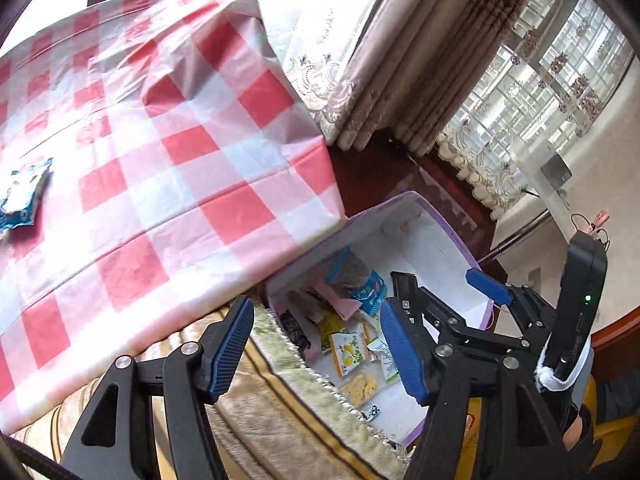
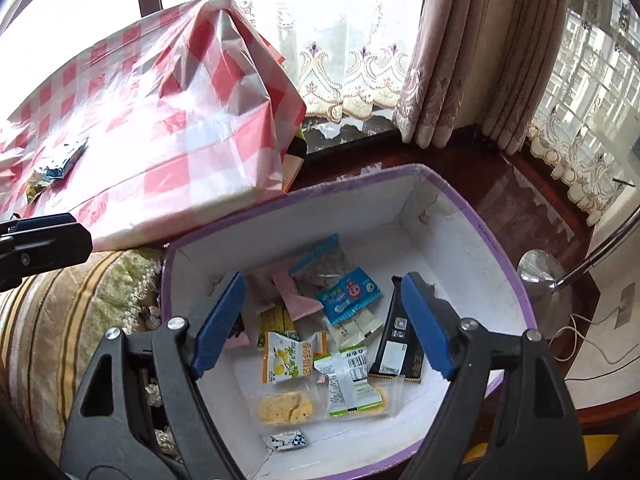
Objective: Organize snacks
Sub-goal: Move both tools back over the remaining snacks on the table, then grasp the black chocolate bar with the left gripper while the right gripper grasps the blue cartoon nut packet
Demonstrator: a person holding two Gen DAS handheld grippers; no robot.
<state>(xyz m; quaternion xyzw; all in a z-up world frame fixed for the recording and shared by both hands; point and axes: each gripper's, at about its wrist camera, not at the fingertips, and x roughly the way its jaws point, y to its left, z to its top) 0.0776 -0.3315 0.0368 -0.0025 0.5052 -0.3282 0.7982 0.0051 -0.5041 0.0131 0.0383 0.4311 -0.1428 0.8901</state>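
Both tongs, left tongs [image 1: 320,350] and right tongs [image 2: 322,326], gape empty over purple-rimmed white box [image 2: 460,204] holding mixed colourful snack packets [image 2: 348,294].

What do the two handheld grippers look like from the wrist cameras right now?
Both are black plastic scissor-style frames with silver pivot bolts and ribbed blue pads on the fingers. The left gripper and right gripper look alike. In the left wrist view, the right gripper also carries a black device with a small green light, held on by a white strap.
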